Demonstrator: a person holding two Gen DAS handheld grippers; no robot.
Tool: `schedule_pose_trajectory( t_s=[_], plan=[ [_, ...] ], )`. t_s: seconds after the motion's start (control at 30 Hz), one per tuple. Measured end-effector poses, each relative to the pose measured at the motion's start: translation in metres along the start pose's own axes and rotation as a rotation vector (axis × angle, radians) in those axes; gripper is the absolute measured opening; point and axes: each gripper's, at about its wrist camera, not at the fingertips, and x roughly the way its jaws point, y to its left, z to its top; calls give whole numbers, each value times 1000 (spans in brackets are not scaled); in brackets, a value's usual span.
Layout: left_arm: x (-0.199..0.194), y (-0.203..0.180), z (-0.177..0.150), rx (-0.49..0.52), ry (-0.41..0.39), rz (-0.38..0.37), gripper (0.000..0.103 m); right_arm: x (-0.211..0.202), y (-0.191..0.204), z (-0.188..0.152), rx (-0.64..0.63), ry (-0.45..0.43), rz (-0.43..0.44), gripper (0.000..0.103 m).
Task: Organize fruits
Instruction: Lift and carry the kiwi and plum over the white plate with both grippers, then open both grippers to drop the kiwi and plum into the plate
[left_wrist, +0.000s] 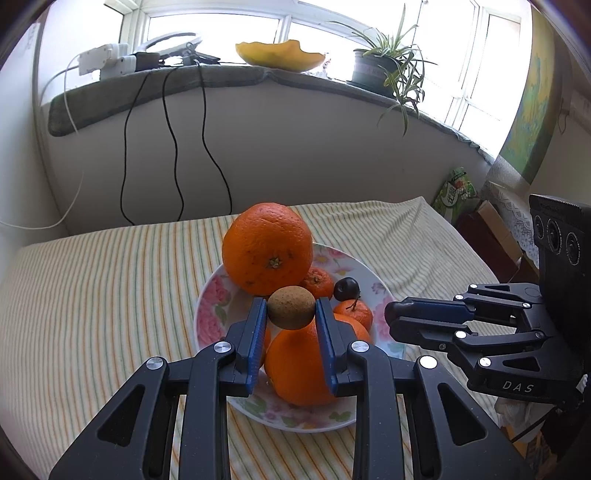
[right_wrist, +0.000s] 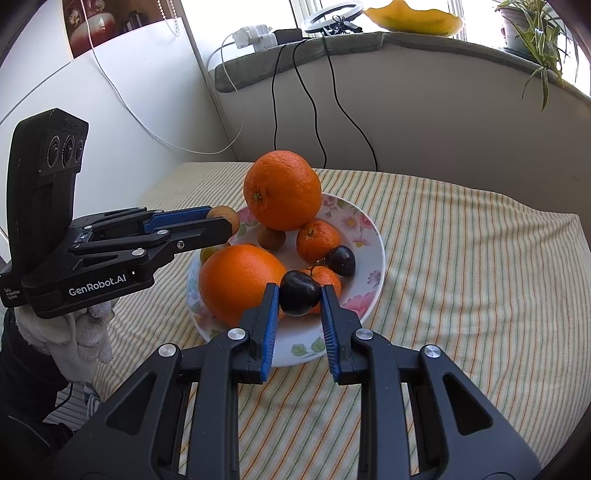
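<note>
Blue-padded, the left gripper (left_wrist: 291, 309) clamps a brown longan (left_wrist: 291, 307) above the floral plate (left_wrist: 207, 314) of oranges on the striped tablecloth (left_wrist: 110, 280). From the right wrist, the right gripper (right_wrist: 300, 293) pinches a dark cherry (right_wrist: 299, 292) over the plate's near side, beside a large orange (right_wrist: 240, 282).

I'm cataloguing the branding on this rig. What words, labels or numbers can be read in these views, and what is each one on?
"DAS": body of the right gripper.
"GenRobot.AI": body of the left gripper.
Small white print beside it: too small to read.
Green packet past the table: printed characters, blurred.
Wall poster: no legible text.
</note>
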Motion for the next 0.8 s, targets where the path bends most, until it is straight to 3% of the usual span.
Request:
schedule_pose_trajectory(
  t_s=[0.47,0.53,0.6,0.8],
  plan=[
    [-5,-1,1,-3,-17,-3,26,1,5,0,-24,-2,-3,26],
    [-5,-1,1,-1,-16,-2,26,0,5,0,-25,-9,-8,44],
    [-6,-2,1,0,-17,-1,35,-2,5,0,-27,-19,-14,54],
    [-8,-1,0,-5,-22,4,46,-4,6,1,-35,-19,-16,58]
  ],
)
